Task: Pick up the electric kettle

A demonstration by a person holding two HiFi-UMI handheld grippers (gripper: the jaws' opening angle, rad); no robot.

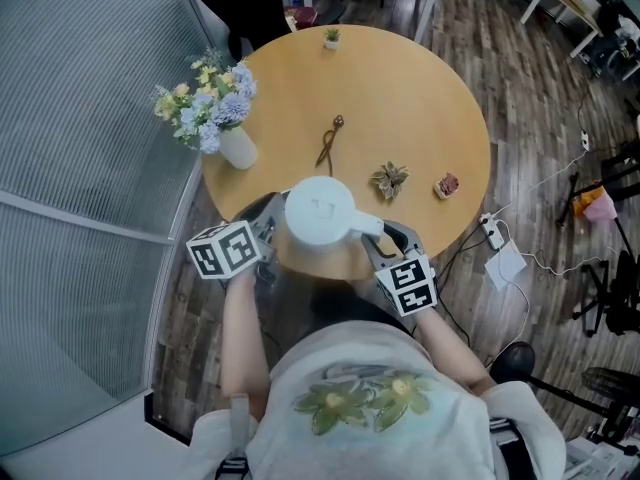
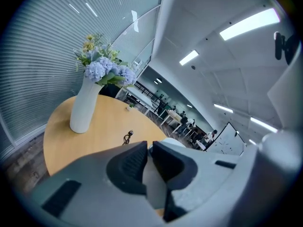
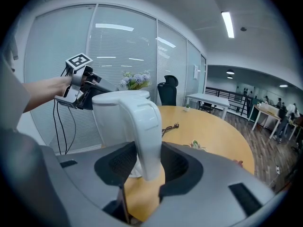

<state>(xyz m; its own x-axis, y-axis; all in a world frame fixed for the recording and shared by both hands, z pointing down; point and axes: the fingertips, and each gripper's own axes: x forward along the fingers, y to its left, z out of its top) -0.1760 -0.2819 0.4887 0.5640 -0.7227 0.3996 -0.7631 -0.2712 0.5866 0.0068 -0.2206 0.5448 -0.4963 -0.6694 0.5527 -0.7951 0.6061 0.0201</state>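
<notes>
The round wooden bench (image 1: 420,98) fills the middle of the head view, with a glass wall and blinds at the left and wood flooring at the right. The white electric kettle (image 1: 318,208) is at the bench's near edge, lower centre of the frame. It is upright, its long axis vertical, so only its round lid shows from above. Its handle (image 3: 144,126) points to the lower right, toward the person. Whether its base rests on the wood cannot be told.

A white vase (image 1: 238,148) of blue and yellow flowers (image 1: 205,103) stands near the bench's left edge, well apart from the kettle.

The right hand-held gripper (image 1: 385,240) is clenched on the handle. In the right gripper view its two dark pads press the handle's sides, low on the grip. The left hand-held gripper (image 1: 268,230) sits just beside the kettle's left side. In the left gripper view its jaws are drawn together with only a slit between them and nothing in it.

Beyond the kettle lie a thin dark cord-like thing (image 1: 330,140), a small leafy plant (image 1: 390,179) and a small reddish object (image 1: 447,185). A tiny potted plant (image 1: 331,37) stands at the far edge. None of these touches the kettle.
</notes>
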